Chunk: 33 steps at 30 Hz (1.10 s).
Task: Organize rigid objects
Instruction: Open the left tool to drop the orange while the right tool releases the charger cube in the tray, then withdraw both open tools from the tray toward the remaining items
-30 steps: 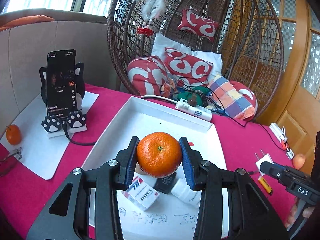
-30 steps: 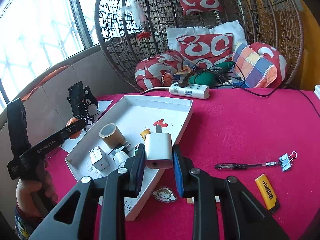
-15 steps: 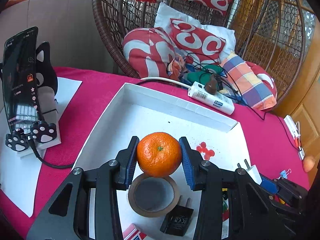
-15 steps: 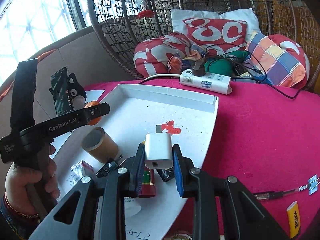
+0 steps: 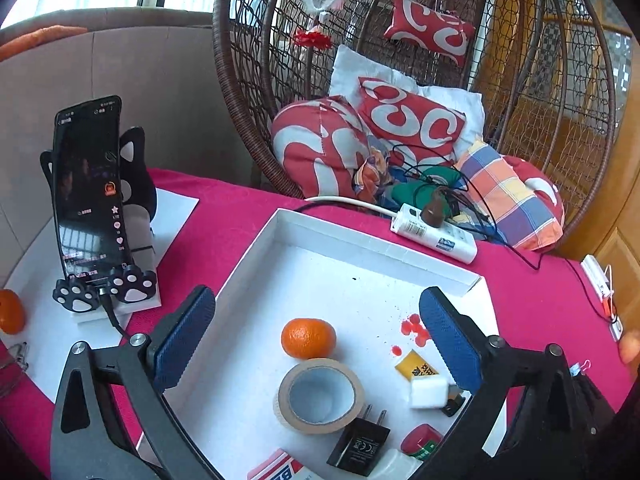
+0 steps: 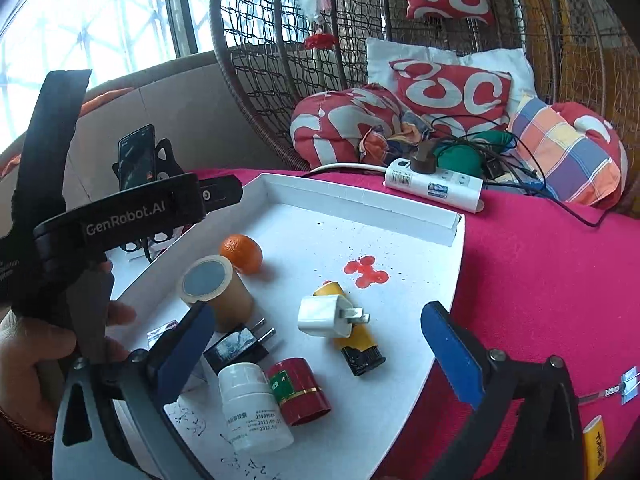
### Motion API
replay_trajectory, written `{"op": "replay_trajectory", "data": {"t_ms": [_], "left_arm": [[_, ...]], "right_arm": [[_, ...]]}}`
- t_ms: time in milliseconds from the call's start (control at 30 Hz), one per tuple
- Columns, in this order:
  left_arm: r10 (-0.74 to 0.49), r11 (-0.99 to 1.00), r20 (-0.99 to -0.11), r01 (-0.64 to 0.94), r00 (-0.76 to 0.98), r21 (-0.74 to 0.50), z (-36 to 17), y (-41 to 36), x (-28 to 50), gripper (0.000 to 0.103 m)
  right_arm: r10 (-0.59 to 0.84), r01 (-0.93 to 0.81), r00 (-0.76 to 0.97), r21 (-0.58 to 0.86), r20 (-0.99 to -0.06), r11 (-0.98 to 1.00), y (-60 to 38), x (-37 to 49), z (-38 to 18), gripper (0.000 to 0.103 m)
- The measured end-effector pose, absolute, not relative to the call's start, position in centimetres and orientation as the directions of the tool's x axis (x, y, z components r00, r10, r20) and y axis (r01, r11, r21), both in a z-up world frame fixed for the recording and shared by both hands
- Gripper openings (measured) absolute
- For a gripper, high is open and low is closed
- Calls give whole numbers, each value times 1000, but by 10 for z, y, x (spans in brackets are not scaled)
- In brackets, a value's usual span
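Tray contents first: the white tray (image 6: 454, 300) on the pink tablecloth (image 6: 540, 280) holds one mandarin (image 6: 241, 253), one roll of brown tape (image 6: 214, 292), two chargers, one white (image 6: 326, 315) and one black (image 6: 240, 346), one yellow lighter (image 6: 354, 334), one white pill bottle (image 6: 252, 408) and one red canister (image 6: 300, 392). In the right wrist view they fill the centre and lower left of the frame; the white charger lies on top of the lighter, and the mandarin sits just beside the tape roll.

Outside the tray, a second mandarin (image 5: 10, 311) rests at the left edge of the left wrist view, on white paper near one phone (image 5: 90, 192) in its cat-shaped stand. One power strip (image 5: 434, 234) lies beyond the tray's far rim.

Left gripper (image 5: 318, 338) has its jaws spread wide, holding nothing, framing the mandarin in the tray without touching it. Right gripper (image 6: 316, 350) is likewise released, jaws wide apart and empty above the white charger and lighter.
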<state>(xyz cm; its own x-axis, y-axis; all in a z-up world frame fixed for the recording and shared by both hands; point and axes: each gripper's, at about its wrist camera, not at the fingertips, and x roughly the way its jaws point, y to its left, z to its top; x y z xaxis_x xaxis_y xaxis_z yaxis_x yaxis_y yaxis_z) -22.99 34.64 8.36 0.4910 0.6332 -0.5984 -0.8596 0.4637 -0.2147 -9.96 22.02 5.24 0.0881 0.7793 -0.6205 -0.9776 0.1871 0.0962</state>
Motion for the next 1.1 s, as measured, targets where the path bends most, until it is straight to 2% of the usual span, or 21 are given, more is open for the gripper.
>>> {"op": "replay_trajectory", "data": {"t_ms": [167, 400, 700, 900, 1100], "left_arm": [[663, 466, -562, -861, 494, -206, 98, 324, -232, 103], [668, 456, -531, -851, 521, -260, 105, 274, -245, 103], [631, 532, -535, -815, 562, -228, 109, 236, -222, 103], [527, 640, -589, -742, 613, -200, 89, 208, -184, 103], [355, 821, -670, -560, 652, -111, 66, 162, -123, 103]], "right_arm": [[801, -981, 138, 32, -582, 192, 200, -109, 64, 103], [833, -976, 136, 71, -537, 205, 162, -103, 73, 103], [836, -926, 223, 159, -502, 343, 103, -51, 76, 103], [795, -827, 364, 224, -485, 516, 44, 12, 76, 103], [724, -724, 442, 266, -530, 637, 0, 58, 56, 103]]}}
